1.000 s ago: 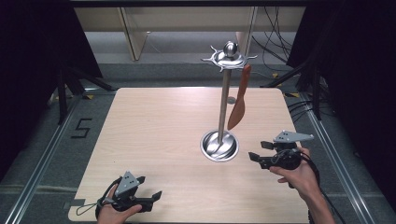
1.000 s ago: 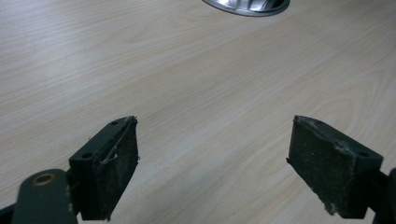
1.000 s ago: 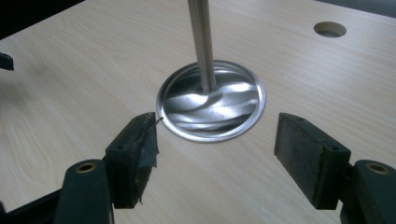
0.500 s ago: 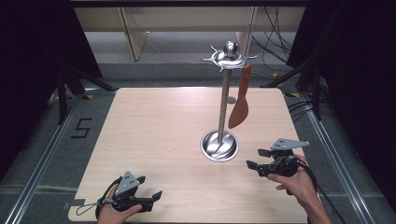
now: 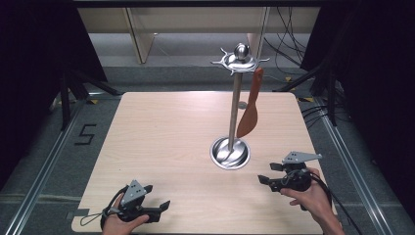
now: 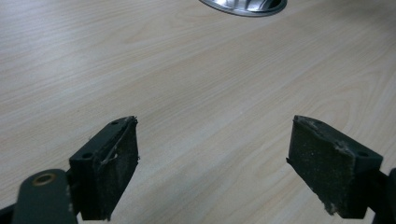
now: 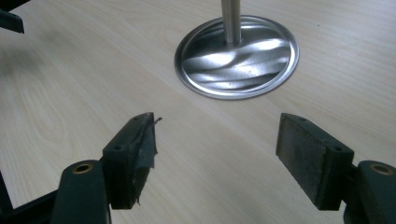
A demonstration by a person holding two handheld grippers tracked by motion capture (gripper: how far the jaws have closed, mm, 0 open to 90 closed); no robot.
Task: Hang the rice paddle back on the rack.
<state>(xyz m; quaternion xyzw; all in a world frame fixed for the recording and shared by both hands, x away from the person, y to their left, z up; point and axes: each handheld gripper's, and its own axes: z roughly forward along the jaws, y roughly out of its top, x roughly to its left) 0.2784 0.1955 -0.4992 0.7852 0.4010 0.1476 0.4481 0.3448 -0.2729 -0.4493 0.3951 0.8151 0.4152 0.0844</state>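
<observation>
L gripper sits low at the near-left corner of the table, held in the person's left hand, jaws spread wide w/ nothing between them; in the left gripper view only bare wood grain shows betw. the two worn black pads, and the rim of the stand base peeks in at the top edge, well apart. R gripper is at the near-right of the table, in the right hand, grey plate on top, cable trailing off toward the bottom right; jaws likewise released, empty. In the right gripper view it points at the round steel base, near but not touching, pole rising from its centre. Outward: the steel utensil stand stands upright right of table centre, w/ a hooked crown and ball on top. An orange-brown spatula hangs from a hook on its right side, blade down, above the table. Floor mark "5" lies left of the table.
</observation>
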